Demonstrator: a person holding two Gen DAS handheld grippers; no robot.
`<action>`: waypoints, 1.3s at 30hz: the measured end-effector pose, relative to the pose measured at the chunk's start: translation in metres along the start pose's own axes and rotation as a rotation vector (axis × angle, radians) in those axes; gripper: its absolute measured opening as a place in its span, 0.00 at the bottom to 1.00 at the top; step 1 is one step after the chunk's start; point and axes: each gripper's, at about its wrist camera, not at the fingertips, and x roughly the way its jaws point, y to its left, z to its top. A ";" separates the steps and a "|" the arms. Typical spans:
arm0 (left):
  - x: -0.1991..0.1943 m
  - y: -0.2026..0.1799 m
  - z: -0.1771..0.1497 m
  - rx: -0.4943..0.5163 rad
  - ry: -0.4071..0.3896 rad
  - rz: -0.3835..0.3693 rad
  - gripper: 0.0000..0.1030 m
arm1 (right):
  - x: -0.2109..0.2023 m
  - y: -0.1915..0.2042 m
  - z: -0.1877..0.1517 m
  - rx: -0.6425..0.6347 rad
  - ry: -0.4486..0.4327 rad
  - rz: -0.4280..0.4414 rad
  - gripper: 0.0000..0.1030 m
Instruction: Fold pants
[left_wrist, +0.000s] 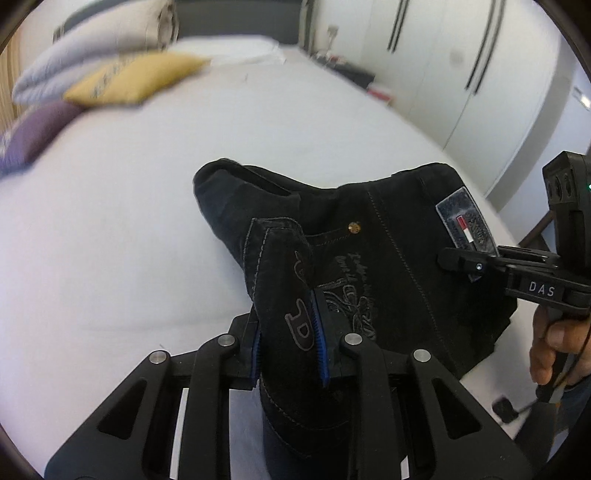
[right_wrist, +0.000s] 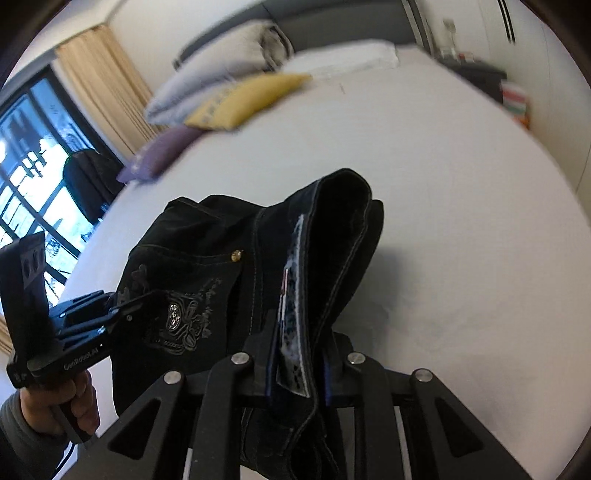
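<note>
White bedsheet (left_wrist: 147, 229) stretched toward pillows at the head of the bed; black jeans (left_wrist: 388, 258) hung bunched above it, waistband spanning between both tools. Left gripper (left_wrist: 288, 332) fingers pinched one waistband end, right gripper (right_wrist: 295, 354) fingers pinched the labelled end.

"DAS" on right hand-held gripper (left_wrist: 458, 263); "GenRobot.AI" on left hand-held gripper (right_wrist: 122, 314).
</note>
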 end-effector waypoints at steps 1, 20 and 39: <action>0.011 0.004 -0.006 -0.017 0.007 0.011 0.28 | 0.012 -0.010 -0.004 0.023 0.025 -0.027 0.36; -0.240 -0.048 -0.063 0.083 -0.621 0.391 1.00 | -0.188 0.006 -0.073 0.120 -0.507 -0.234 0.97; -0.434 -0.107 -0.108 0.037 -0.621 0.317 1.00 | -0.403 0.154 -0.124 -0.162 -0.946 -0.348 1.00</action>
